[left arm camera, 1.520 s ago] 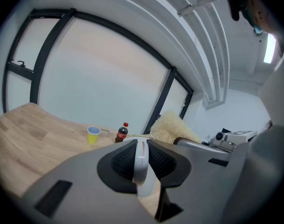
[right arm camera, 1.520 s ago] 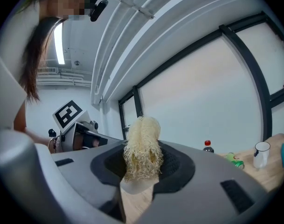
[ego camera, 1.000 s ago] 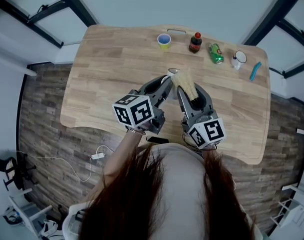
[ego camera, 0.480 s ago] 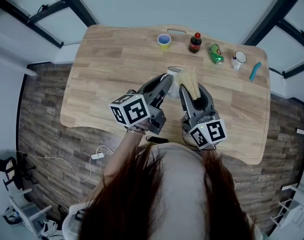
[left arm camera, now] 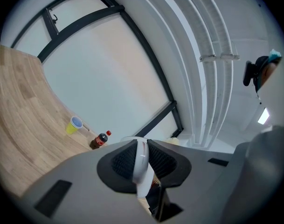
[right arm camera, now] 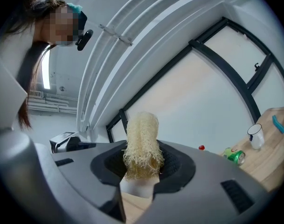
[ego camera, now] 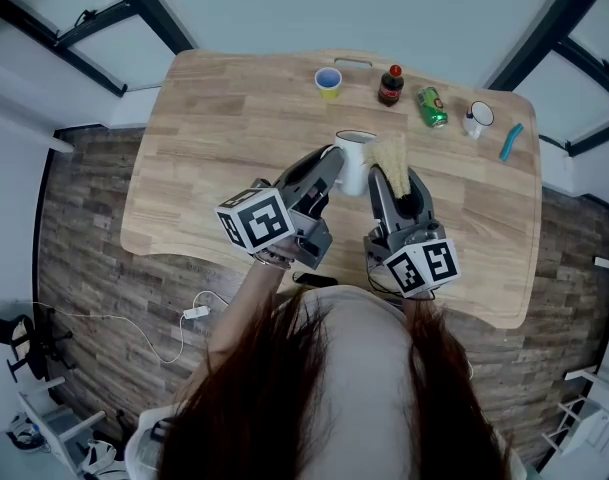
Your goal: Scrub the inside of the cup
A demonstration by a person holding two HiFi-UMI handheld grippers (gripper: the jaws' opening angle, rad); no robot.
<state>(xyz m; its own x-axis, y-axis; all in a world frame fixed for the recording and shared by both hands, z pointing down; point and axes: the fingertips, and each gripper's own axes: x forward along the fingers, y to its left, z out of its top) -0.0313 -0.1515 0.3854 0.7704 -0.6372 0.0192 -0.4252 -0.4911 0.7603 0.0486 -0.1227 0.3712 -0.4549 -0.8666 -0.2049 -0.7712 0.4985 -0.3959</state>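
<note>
Shifted beside the white cup (ego camera: pixel 352 161) pinched by left hand-held gripper (ego camera: pixel 333 165), the scrubber (ego camera: pixel 390 154) sits clamped in right hand-held gripper (ego camera: pixel 394 176).

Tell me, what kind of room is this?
Probably a test lab or studio, not a home kitchen: a wooden table stands among black metal frame bars, with a few props like a yellow cup and a green can lined along its far edge.
</note>
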